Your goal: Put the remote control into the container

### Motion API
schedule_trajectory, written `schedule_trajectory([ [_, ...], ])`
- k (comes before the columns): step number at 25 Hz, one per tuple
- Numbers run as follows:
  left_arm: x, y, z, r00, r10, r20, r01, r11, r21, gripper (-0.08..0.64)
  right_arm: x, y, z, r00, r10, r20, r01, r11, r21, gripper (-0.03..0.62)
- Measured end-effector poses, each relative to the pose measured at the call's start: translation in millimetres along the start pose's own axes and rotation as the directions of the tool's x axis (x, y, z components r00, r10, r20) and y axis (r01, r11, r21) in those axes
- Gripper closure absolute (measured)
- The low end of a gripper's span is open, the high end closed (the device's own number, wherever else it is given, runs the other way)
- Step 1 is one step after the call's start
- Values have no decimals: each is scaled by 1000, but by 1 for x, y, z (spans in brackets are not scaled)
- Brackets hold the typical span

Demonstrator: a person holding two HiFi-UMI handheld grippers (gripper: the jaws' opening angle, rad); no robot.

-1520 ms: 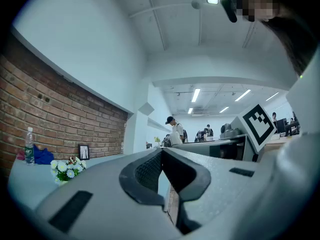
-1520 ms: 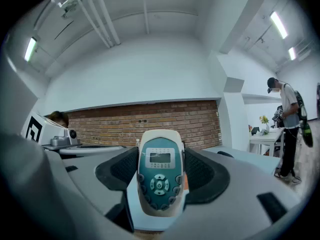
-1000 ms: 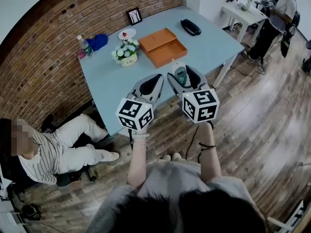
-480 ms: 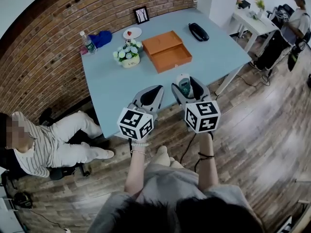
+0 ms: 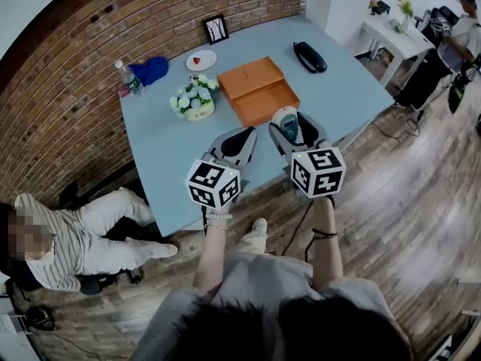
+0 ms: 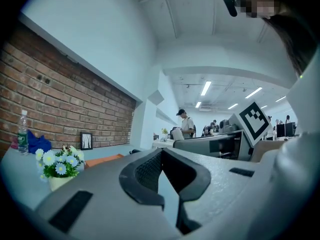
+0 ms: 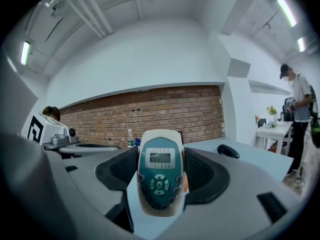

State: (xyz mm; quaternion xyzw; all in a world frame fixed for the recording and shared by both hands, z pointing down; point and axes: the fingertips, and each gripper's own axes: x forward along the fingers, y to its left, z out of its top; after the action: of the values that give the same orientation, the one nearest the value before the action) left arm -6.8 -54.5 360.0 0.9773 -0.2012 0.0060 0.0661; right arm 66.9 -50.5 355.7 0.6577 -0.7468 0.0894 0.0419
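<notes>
The white and teal remote control (image 7: 160, 179) stands upright between the jaws of my right gripper (image 7: 160, 166), which is shut on it. In the head view that right gripper (image 5: 289, 126) and the remote control (image 5: 285, 124) hang over the blue table's near edge, just short of the open orange container (image 5: 258, 89). My left gripper (image 5: 239, 143) is beside it on the left, also over the near edge. In the left gripper view, my left gripper (image 6: 162, 171) is shut with nothing in it. The orange container (image 6: 102, 159) shows low behind it.
On the blue table (image 5: 165, 141) stand a flower pot (image 5: 194, 100), a white plate (image 5: 201, 59), a picture frame (image 5: 216, 28), a bottle (image 5: 129, 78), a blue cloth (image 5: 152, 69) and a black device (image 5: 310, 56). A person (image 5: 68, 235) sits at left. A white table (image 5: 391, 32) is far right.
Both grippers have moved forward a little towards the table and the orange container. The remote control has stayed in the right gripper, and the left stays shut.
</notes>
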Motion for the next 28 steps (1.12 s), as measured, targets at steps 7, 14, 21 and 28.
schedule_trajectory([
  [7,33,29,-8,999,-25,-24,24,1000,-16,557,41,-21,-5,999,-3,-37,3,1000,-12,305],
  [14,59,57,-10,999,-34,-33,33,999,-36,557,75,-35,-4,998,1,-59,-2,1000,-15,305],
  [21,73,76,-21,998,-39,-46,37,998,-58,557,92,-45,-20,996,-12,-84,13,1000,14,305],
  [28,85,93,-36,997,-6,-72,-1,995,-95,557,116,-61,-25,993,4,-120,-4,1000,3,305],
])
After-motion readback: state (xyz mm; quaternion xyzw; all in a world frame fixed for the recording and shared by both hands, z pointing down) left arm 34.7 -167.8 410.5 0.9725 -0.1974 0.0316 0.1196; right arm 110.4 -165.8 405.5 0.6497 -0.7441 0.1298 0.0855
